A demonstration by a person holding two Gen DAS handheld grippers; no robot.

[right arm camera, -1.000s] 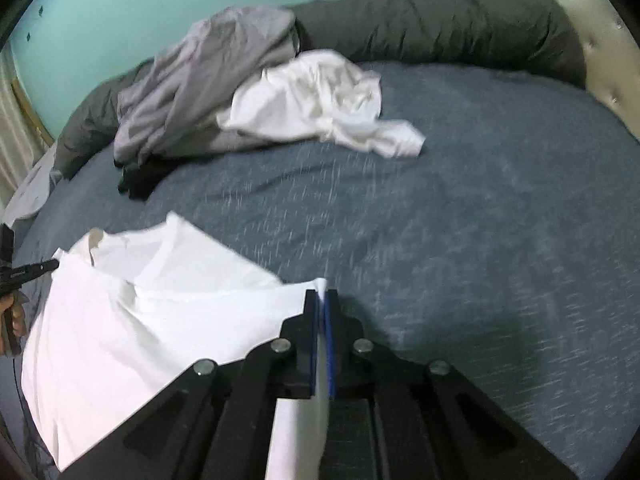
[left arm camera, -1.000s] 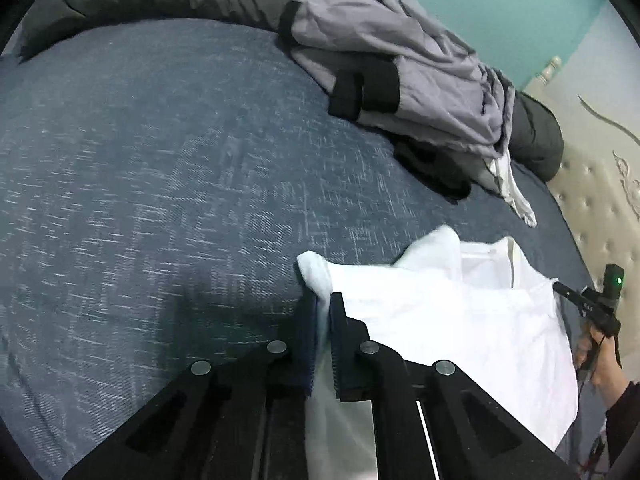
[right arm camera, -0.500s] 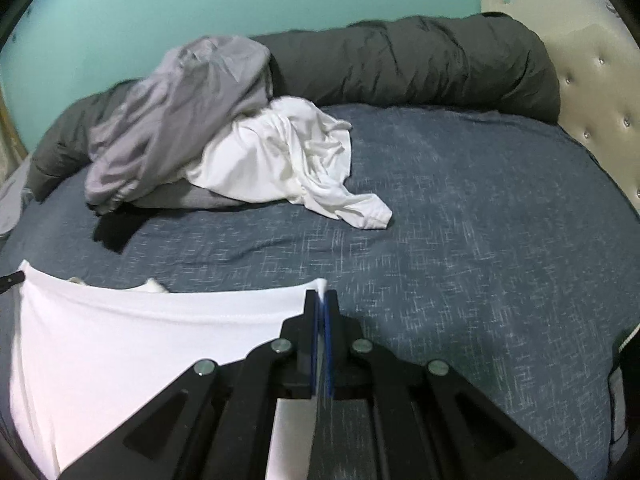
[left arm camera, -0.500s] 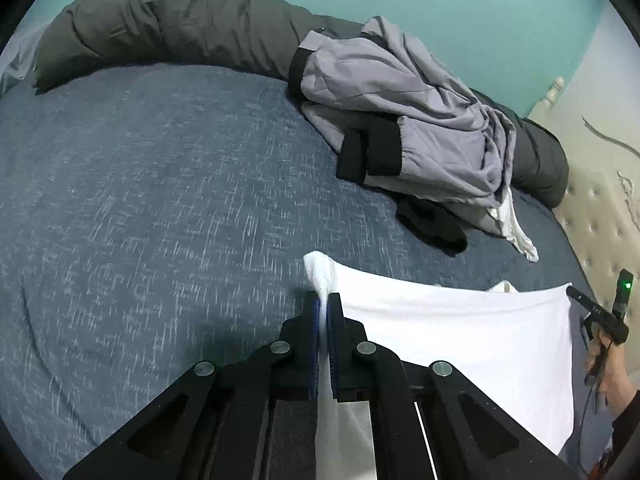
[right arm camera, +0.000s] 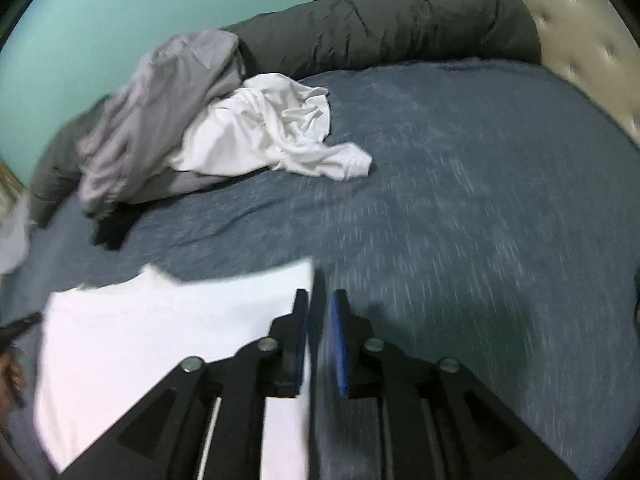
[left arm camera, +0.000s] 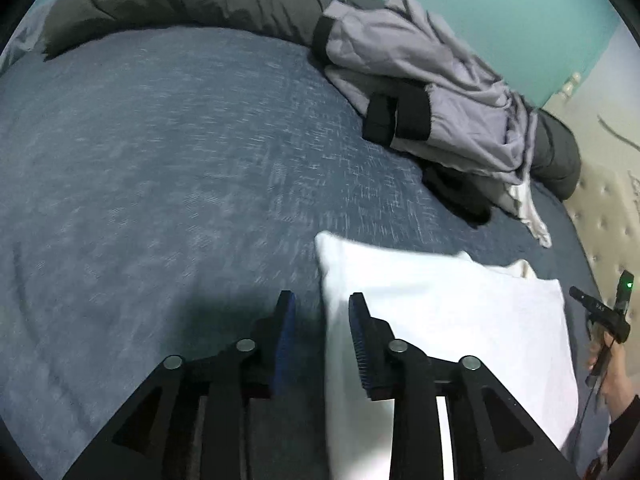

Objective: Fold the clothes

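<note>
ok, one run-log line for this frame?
stage: fold laid down, releasing | left gripper: jaws opening, white shirt edge between | right gripper: jaws opening off shirt corner | unfolded pile waiting on bed

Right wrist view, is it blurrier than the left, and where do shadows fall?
Right wrist view: more motion smear, with the bedspread streaked and the white shirt soft-edged. Left wrist view: sharper beyond the shirt's smeared edge, a dark shadow on the bedspread ahead of the left tool; both bend like fisheyes.

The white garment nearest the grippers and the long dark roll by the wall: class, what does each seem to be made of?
White garment: probably soft cotton knit, matte; it lies flat with limp edges.
Dark roll: likely a padded quilt in smooth synthetic fabric; puffy, creased, faintly sheened. Neither can be told for sure.
</note>
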